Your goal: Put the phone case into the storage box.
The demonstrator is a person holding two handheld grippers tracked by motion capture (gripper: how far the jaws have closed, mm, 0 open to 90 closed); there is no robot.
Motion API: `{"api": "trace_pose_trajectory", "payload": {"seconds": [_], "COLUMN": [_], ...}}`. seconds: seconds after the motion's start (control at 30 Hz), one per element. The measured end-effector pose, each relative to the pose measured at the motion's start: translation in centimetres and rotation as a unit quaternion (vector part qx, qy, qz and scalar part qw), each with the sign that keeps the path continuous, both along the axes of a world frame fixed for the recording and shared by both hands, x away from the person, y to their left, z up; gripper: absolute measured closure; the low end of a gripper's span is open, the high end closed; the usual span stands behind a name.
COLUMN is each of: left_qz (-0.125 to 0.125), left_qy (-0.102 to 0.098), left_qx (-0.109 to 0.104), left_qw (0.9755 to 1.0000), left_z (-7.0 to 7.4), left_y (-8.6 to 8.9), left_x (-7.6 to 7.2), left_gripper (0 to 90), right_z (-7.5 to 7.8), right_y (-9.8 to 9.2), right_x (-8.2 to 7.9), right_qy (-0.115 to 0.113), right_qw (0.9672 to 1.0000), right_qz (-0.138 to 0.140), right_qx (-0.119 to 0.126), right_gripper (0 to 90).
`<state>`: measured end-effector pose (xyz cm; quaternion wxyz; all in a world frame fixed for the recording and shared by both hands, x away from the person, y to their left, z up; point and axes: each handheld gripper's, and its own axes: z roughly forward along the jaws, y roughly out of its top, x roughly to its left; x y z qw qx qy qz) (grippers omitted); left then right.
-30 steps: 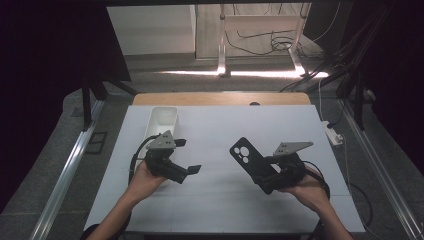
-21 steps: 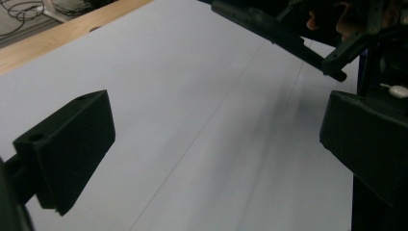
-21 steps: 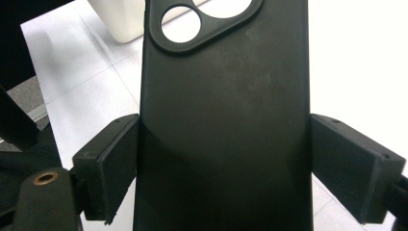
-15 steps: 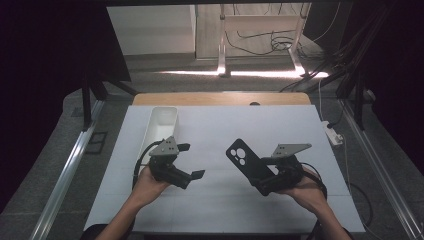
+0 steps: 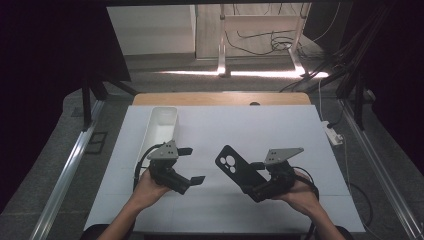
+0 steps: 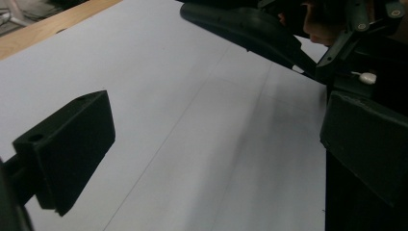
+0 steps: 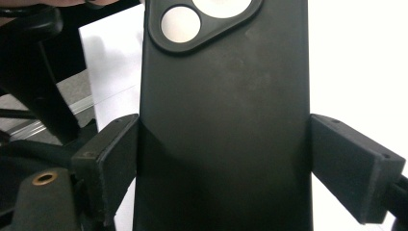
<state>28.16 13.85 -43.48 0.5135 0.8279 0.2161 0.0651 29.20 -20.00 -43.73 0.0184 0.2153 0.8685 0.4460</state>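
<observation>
R gripper (image 5: 248, 176) pinching black phone case (image 5: 239, 171) across its width, pads flat on both long edges per R gripper view (image 7: 223, 159); case held off the white table (image 5: 280, 130), camera cutout end aimed approx 10 o'clock from the jaws. L gripper (image 5: 192, 165) spread wide, nothing btwn jaws, hovering w/ mouth facing approx 3 o'clock toward the case. In L gripper view, case (image 6: 245, 26) sits at 1 o'clock, well apart.

Likely step: handover or two-handed hold of case. To do well: keep R squeeze steady, level the case, bring L jaws onto the free cutout end square to edges, close before R lets go. White tray (image 5: 161, 127) at 11 o'clock from L gripper, near.
</observation>
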Motion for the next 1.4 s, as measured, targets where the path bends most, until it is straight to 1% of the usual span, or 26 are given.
{"api": "trace_pose_trajectory", "payload": {"seconds": [0.07,0.1,0.13,0.23,0.3,0.33,0.4,0.47,0.57,0.63,0.7,0.83,0.9,0.93,1.03,1.1,1.2,1.3,1.4], "left_qz": [-0.003,-0.009,-0.009,-0.022,-0.03,-0.036,-0.04,-0.048,-0.061,-0.069,-0.076,-0.093,-0.105,-0.105,-0.121,-0.132,-0.136,-0.153,-0.159], "left_qy": [-0.001,0.001,0.001,0.006,0.009,0.008,0.006,0.004,0.007,0.009,0.008,0.008,0.009,0.009,0.007,0.006,0.005,0.004,0.002], "left_qx": [0.0,-0.002,-0.002,-0.008,-0.008,-0.009,-0.008,-0.011,-0.02,-0.025,-0.026,-0.033,-0.04,-0.04,-0.045,-0.048,-0.047,-0.055,-0.053], "left_qw": [1.0,1.0,1.0,0.9997,0.9995,0.9993,0.9991,0.9988,0.9979,0.9973,0.9968,0.9951,0.9937,0.9937,0.9916,0.9901,0.9895,0.9868,0.9859], "left_z": [0.0,0.0,0.0,0.0,0.0,0.1,0.1,0.1,0.1,0.1,0.1,0.0,0.0,0.0,0.1,0.1,0.1,0.1,0.1], "left_y": [-0.1,-0.2,-0.2,-0.3,-0.4,-0.5,-0.5,-0.6,-0.8,-0.9,-1.0,-1.3,-1.4,-1.4,-1.6,-1.7,-1.8,-2.0,-2.2], "left_x": [0.0,0.0,0.0,-0.1,-0.1,-0.2,-0.2,-0.3,-0.2,-0.2,-0.2,-0.1,0.0,0.0,0.0,0.0,-0.1,-0.2,-0.3], "left_gripper": [0.0,0.0,0.0,0.0,0.0,0.0,0.0,0.0,0.0,0.0,0.0,0.0,0.0,0.0,0.0,0.0,0.0,0.0,0.5], "right_z": [-0.1,-0.2,-0.3,-0.4,-0.5,-0.5,-0.5,-0.5,-0.5,-0.5,-0.4,-0.5,-0.4,-0.4,-0.4,-0.4,-0.4,-0.4,-0.4], "right_y": [0.2,0.5,0.7,1.2,1.5,1.6,1.8,2.0,2.1,2.2,2.3,2.3,2.4,2.4,2.5,2.6,2.8,2.9,3.0], "right_x": [-0.1,-0.2,-0.3,-0.6,-0.7,-0.8,-0.9,-0.9,-1.0,-1.1,-1.1,-1.0,-1.0,-1.0,-1.1,-1.2,-1.3,-1.5,-1.6], "right_qy": [0.0,0.003,0.002,0.0,0.0,0.0,0.001,0.003,0.003,0.006,0.006,0.008,0.008,0.008,0.006,0.005,0.003,0.0,0.0], "right_qw": [1.0,0.9999,0.9998,0.9995,0.999,0.9988,0.9984,0.998,0.9972,0.9962,0.9958,0.9947,0.994,0.994,0.9925,0.992,0.9908,0.9897,0.9882], "right_qz": [0.005,0.015,0.019,0.032,0.044,0.048,0.053,0.059,0.069,0.076,0.079,0.088,0.094,0.094,0.105,0.11,0.121,0.129,0.139], "right_qx": [0.002,0.004,0.005,0.007,0.013,0.015,0.018,0.022,0.03,0.041,0.046,0.053,0.056,0.056,0.063,0.062,0.061,0.062,0.065], "right_gripper": [14.0,14.0,14.0,14.0,13.9,14.0,14.0,14.0,13.9,13.9,13.9,13.9,13.9,13.9,13.9,14.0,13.9,13.9,13.9]}}
